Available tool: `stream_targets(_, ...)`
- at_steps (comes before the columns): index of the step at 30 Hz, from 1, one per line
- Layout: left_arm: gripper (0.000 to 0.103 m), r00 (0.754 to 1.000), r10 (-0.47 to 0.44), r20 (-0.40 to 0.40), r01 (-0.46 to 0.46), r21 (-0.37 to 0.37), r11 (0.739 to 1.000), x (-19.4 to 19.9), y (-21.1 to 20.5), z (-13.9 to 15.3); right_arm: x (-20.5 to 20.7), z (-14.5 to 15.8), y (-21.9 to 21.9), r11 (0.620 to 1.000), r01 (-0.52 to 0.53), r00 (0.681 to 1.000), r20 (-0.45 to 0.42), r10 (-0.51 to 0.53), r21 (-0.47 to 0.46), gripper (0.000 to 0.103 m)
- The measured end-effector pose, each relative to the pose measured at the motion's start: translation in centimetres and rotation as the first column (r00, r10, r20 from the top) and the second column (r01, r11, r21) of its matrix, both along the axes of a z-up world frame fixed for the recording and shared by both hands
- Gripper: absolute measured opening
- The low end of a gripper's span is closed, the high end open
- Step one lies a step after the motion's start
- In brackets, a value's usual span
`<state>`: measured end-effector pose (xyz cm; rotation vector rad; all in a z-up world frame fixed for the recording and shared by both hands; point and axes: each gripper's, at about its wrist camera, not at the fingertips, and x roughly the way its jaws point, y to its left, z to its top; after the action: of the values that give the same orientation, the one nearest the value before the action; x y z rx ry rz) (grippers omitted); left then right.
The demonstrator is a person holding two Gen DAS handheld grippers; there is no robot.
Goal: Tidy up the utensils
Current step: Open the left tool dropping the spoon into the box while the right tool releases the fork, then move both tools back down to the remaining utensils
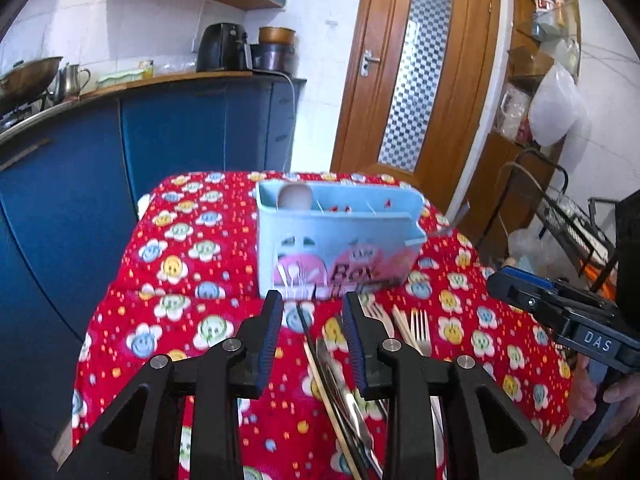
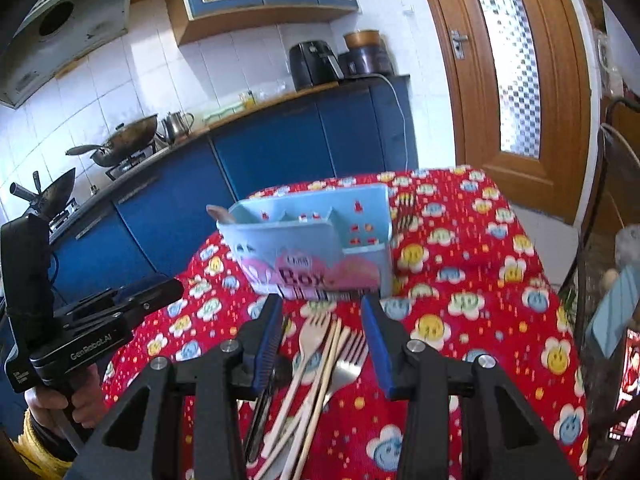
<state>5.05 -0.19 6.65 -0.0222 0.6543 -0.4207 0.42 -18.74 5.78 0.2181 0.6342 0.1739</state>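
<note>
1. Though the red flower-print cloth [image 1: 192, 264] hides the counter it covers, its edges show plainly: it drops off to the left of the blue caddy [image 1: 336, 240] toward the blue cabinets [image 1: 172, 132], and just behind the caddy toward the wooden door [image 1: 416, 68].
2. The caddy stands upright near the far edge of the cloth, with bare cloth to its left and right and a narrow strip between it and the loose utensils on its near side.
3. One pale spoon bowl [image 1: 295, 196] rises from the caddy's left compartment; what else the compartments hold is too blurred to tell.
4. The utensils [image 2: 320, 364] lie in a loose heap in front of the caddy: a pale fork, a metal fork, wooden sticks and a dark-handled piece overlap, and their near ends are cut off by the lower frame.
5. The left tool [image 1: 314, 334] hangs over the left part of the heap, its blue pads spread; a dark stick and a shiny blade pass between them, but whether either pad touches is hard to make out.
6. The right tool [image 2: 324, 338] hangs over the forks in front of the caddy, pads spread with clear gaps on both sides, gripping nothing.
7. A fork head [image 2: 406, 212] lies right of the caddy, partly hidden by its wall.
</note>
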Motion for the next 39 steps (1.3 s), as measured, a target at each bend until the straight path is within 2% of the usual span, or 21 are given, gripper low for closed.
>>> stream_targets(10,0.032,0.992,0.009,-0.125,-0.002,0.056,0.998,0.2,-0.6,-3.4,-0.6,-3.1,-0.8,1.000,0.017,0.994,-0.111,-0.016,0.015,0.044)
stream_targets(14,0.032,0.979,0.033,-0.203,-0.015,0.090,0.996,0.8,-0.8,-5.3,-0.8,-3.8,-1.2,0.999,0.027,0.991,-0.131,-0.023,0.024,0.046)
stream_targets(21,0.032,0.957,0.019,-0.290,0.010,0.100,0.995,1.2,-1.3,-7.3,-0.9,-5.1,-1.9,0.998,0.040,0.985,-0.169,-0.033,0.041,0.046)
stream_targets(27,0.032,0.952,0.015,-0.306,0.027,0.134,0.991,1.2,-2.1,-7.9,-0.9,-5.5,-2.3,0.998,0.043,0.984,-0.176,-0.033,0.054,0.046)
stream_targets(37,0.037,0.954,0.027,-0.298,0.011,0.126,0.992,1.8,-2.1,-8.0,-1.0,-5.8,-2.3,0.997,0.037,0.984,-0.178,-0.025,0.062,0.046)
stream_targets(39,0.037,0.956,0.037,-0.290,0.005,0.144,0.990,1.6,-2.0,-7.9,-1.0,-5.8,-2.3,0.997,0.041,0.984,-0.177,-0.030,0.060,0.046)
